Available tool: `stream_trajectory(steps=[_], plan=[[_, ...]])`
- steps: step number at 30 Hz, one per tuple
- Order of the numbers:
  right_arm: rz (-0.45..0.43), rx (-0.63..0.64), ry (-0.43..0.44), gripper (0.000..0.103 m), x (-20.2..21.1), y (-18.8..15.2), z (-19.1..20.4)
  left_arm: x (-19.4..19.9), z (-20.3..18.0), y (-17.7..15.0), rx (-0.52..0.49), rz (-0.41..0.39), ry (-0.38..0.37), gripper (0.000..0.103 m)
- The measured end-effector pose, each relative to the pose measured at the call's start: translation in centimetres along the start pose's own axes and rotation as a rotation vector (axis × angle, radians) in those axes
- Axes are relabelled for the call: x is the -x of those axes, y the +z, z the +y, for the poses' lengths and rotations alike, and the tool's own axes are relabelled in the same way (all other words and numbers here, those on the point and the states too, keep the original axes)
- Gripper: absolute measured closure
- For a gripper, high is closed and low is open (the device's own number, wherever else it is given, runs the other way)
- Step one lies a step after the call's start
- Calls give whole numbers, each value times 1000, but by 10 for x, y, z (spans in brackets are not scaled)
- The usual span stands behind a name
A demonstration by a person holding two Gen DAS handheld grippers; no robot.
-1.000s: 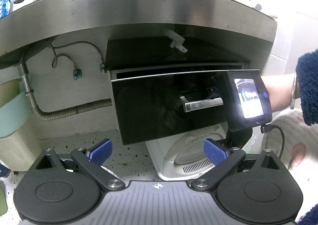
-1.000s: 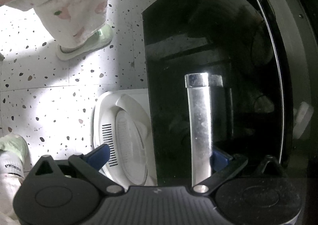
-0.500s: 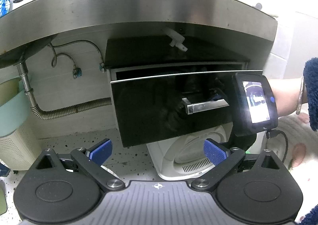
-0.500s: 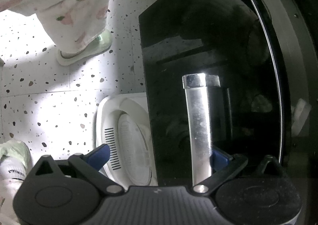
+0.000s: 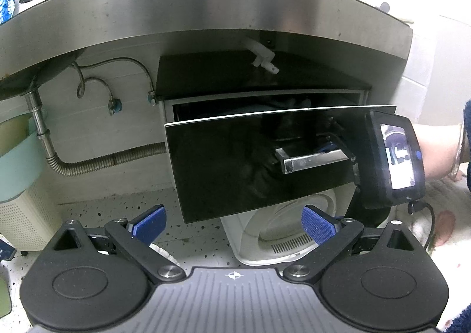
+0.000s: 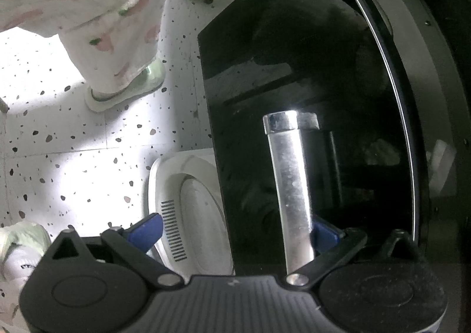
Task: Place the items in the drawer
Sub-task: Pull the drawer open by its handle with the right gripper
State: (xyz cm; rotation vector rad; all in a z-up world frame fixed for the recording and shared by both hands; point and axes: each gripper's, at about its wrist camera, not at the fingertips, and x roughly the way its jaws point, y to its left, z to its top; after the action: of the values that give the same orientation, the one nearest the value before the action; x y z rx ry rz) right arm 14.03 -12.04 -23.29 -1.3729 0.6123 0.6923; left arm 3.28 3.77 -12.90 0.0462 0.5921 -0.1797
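No writing is clear enough for you to read. Your right gripper [image 6: 235, 233] is spread wide, with one blue pad tucked behind the shiny handle [image 6: 290, 186] of the black drawer [image 5: 250, 168]. The drawer sits part way out under the steel counter [image 5: 206, 9]. What lies inside is too dark to tell. Your left gripper [image 5: 234, 222] is spread and holds nothing. A white machine [image 5: 282, 236] sits on the floor below the drawer.

Black drawer [image 5: 235, 162] partly open under steel counter [image 5: 206, 9], right gripper [image 5: 338, 150] at its handle [image 5: 312, 161]
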Motion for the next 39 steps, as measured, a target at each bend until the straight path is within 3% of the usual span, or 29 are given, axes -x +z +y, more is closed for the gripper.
stream_trajectory(steps=[21, 39], plan=[[-39, 8, -1, 0, 22, -8, 23, -1, -1, -1, -3, 8, 1, 3], [-6, 40, 20, 0, 42, -8, 47, -2, -1, -2, -8, 12, 6, 3]])
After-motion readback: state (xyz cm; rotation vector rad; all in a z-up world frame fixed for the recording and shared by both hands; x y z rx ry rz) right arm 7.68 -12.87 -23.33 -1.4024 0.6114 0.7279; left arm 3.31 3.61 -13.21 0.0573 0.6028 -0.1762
